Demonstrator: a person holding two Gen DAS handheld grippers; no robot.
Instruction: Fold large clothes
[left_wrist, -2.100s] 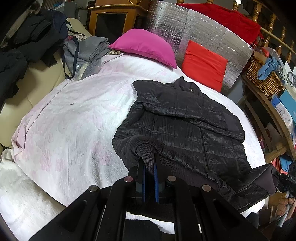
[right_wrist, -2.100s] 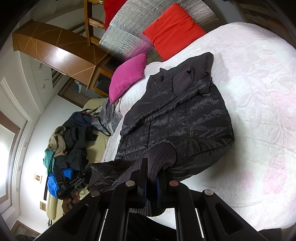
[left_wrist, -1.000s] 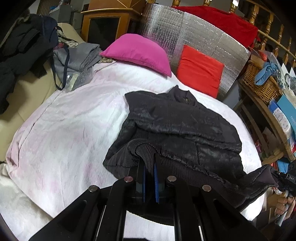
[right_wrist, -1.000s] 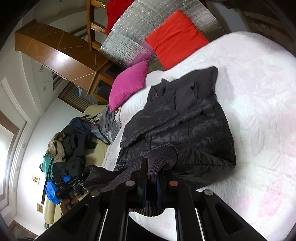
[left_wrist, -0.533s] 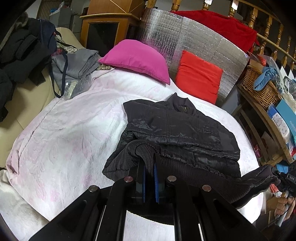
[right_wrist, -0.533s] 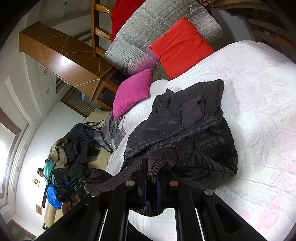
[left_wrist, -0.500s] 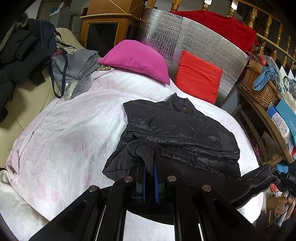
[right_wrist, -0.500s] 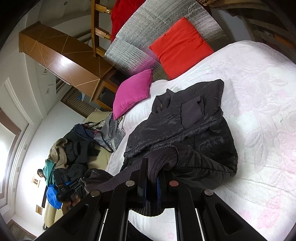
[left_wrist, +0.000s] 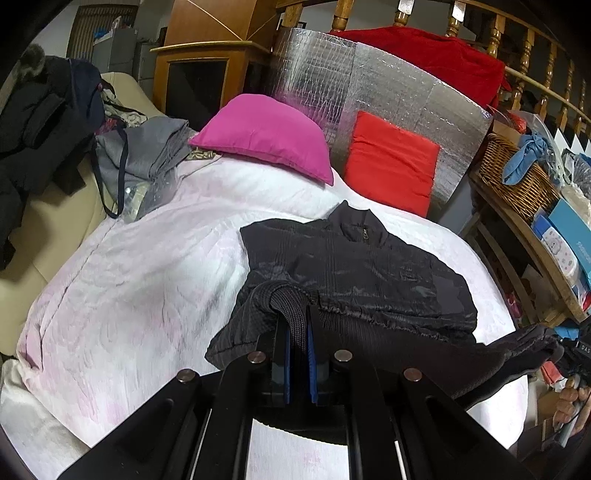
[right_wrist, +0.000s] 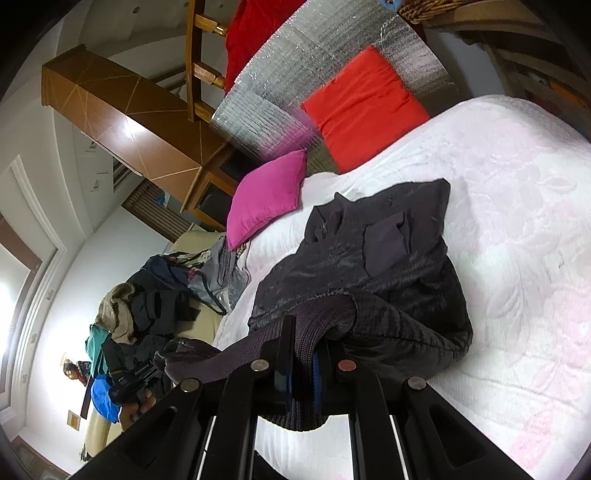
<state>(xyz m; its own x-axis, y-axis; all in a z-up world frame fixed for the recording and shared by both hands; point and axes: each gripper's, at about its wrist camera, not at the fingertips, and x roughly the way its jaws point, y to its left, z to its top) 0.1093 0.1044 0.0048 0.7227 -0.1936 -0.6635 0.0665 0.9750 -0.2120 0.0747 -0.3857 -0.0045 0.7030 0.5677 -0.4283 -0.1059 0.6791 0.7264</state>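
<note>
A black quilted jacket (left_wrist: 369, 266) lies collar-far on the white and pink bedspread (left_wrist: 147, 277). Its ribbed hem (left_wrist: 291, 306) is lifted off the bed and doubled back over the body. My left gripper (left_wrist: 296, 317) is shut on the hem's left corner. In the right wrist view the jacket (right_wrist: 388, 258) fills the middle, and my right gripper (right_wrist: 306, 332) is shut on the hem's other corner (right_wrist: 325, 314). The hem stretches taut between the two. Each gripper shows at the other view's edge: the right gripper (left_wrist: 576, 354), and the left gripper (right_wrist: 136, 376) with a hand on it.
A pink pillow (left_wrist: 266, 133) and a red cushion (left_wrist: 391, 166) lean on a silver panel (left_wrist: 369, 85) at the bed's head. A grey bag (left_wrist: 147, 158) and dark clothes (left_wrist: 37, 122) sit on a beige sofa at left. A wicker basket (left_wrist: 517, 177) stands on shelves at right.
Both grippers have risen and carried the hem toward the collar. The lower half of the jacket now folds up over the upper half, so less of the jacket lies flat.
</note>
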